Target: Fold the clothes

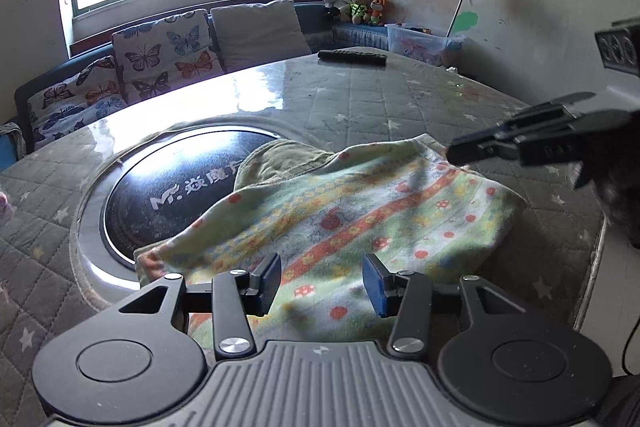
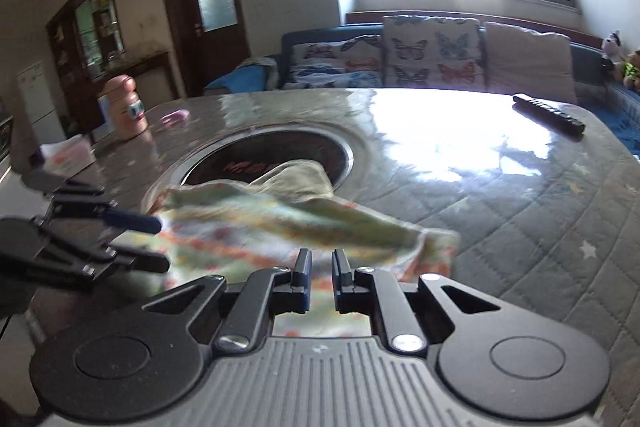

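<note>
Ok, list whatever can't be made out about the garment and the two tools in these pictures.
- Patterned green, orange and white garment: its near edge is hidden behind the left tool in the left wrist view.
- Right tool: the right wrist view is motion-blurred, so whether its nearly closed pads pinch cloth is unclear.
- Round black inset in the table: partly covered by the garment; its white lettering is cut off.

Each tool [image 1: 320, 283] is black with 2 blue-padded fingers [image 1: 376, 285], silver screws and a ribbed grey housing.
</note>
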